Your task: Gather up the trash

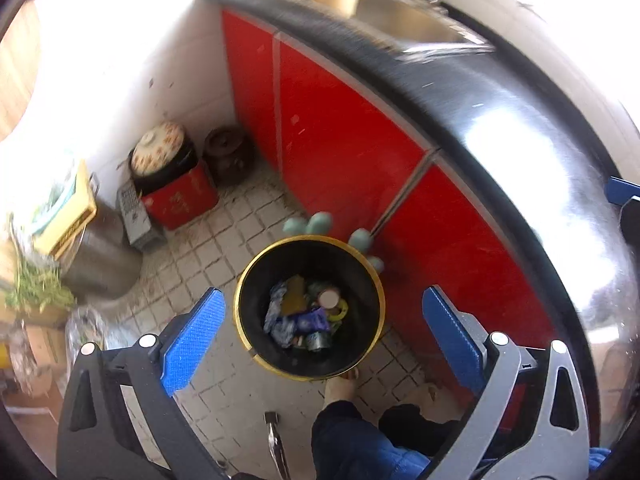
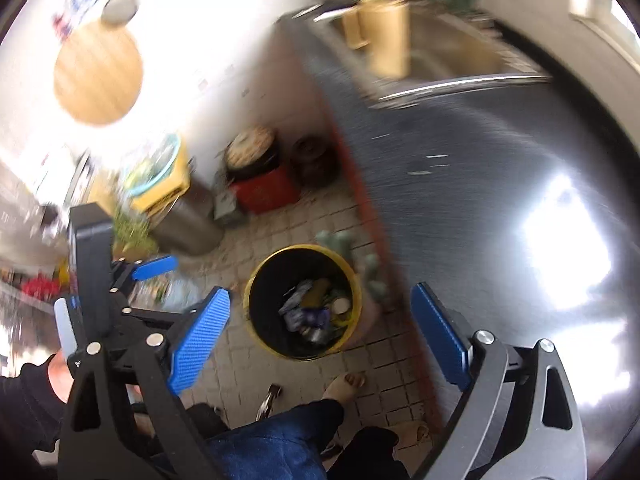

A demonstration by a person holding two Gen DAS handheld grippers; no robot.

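1. Left gripper [image 1: 324,322]: jaws spread wide, blue pads far apart, nothing between them. It points steeply down, above the trash bin [image 1: 256,272].
2. Right gripper [image 2: 320,326]: jaws likewise wide apart and empty, pointing down over the same bin. The right wrist view is motion-blurred.
3. In the right wrist view the left gripper appears at far left, with a hand [image 2: 60,376] in a dark sleeve behind it.
4. Trash bin: round, black inside, yellow rim, standing on the tiled floor [image 1: 208,248] just beside the red cabinet fronts [image 1: 340,132].
5. Bin contents [image 1: 308,316]: crumpled wrappers, a blue packet, a round white lid or can end, a yellowish scrap. All lie at the bottom; individual pieces are hard to identify.
6. Pale green rounded objects [image 1: 320,222] sit against the far rim of the bin, between the bin and the cabinet; their identity cannot be told.
7. Dark glossy countertop [image 1: 520,128] runs above the cabinets, with a steel sink [image 1: 412,20] set into it.
8. Corner of floor: a red box [image 1: 180,196] with a dark pot and a patterned lid [image 1: 158,146] on top, a brown jar [image 1: 228,152] beside it, and a metal cylinder [image 1: 100,256] nearby.
9. Person's bare foot [image 2: 346,386] and blue trouser leg [image 2: 272,440] are near the bin, lower frame.
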